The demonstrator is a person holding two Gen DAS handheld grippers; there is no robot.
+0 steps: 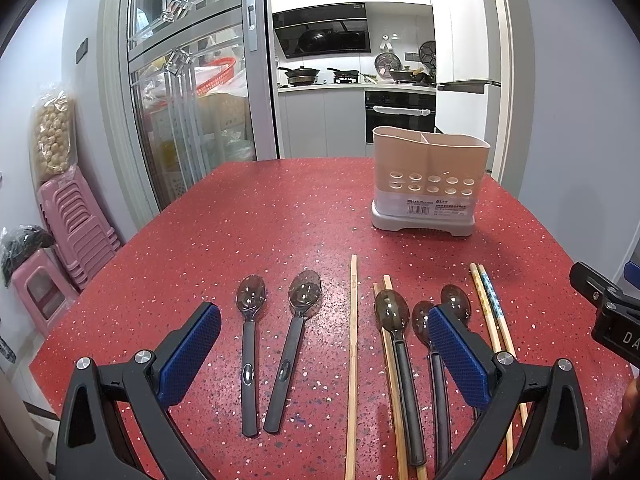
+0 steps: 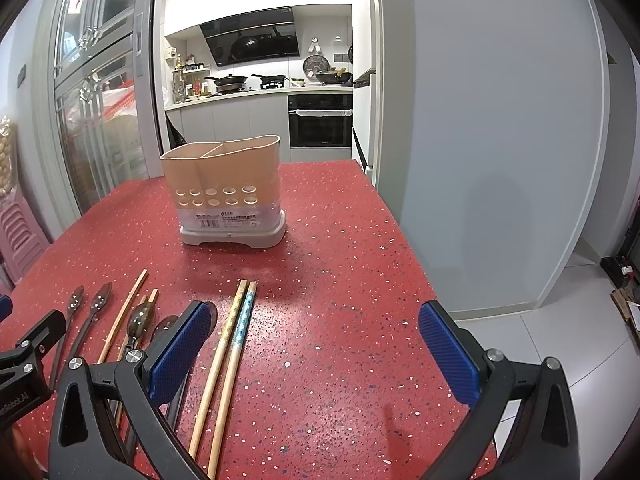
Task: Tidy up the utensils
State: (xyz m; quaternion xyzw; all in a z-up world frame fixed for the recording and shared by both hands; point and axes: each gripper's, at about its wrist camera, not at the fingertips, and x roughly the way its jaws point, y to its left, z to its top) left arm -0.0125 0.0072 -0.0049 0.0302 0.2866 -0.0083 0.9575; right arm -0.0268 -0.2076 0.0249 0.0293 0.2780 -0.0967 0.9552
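Both grippers [image 1: 324, 340] [image 2: 314, 340] gape wide, empty.
Spoons [image 1: 250, 320] and chopsticks [image 2: 228, 356] lie low in frame; holder [image 1: 430, 182] stands upper right.

A home dining area: my red speckled table [image 1: 260, 216] faces a kitchen with range hood [image 1: 322, 36], woks and oven [image 1: 400, 114] beyond.

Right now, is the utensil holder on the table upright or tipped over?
Upright: the utensil holder stands on its grey base on the red table, open top facing up.

Red speckled counter [image 1: 248, 216]: holder [image 1: 430, 184] at far side; near edge has 5 spoons [image 1: 251, 344], 1 lone chopstick [image 1: 353, 360], 2 chopstick pairs [image 1: 493, 316].
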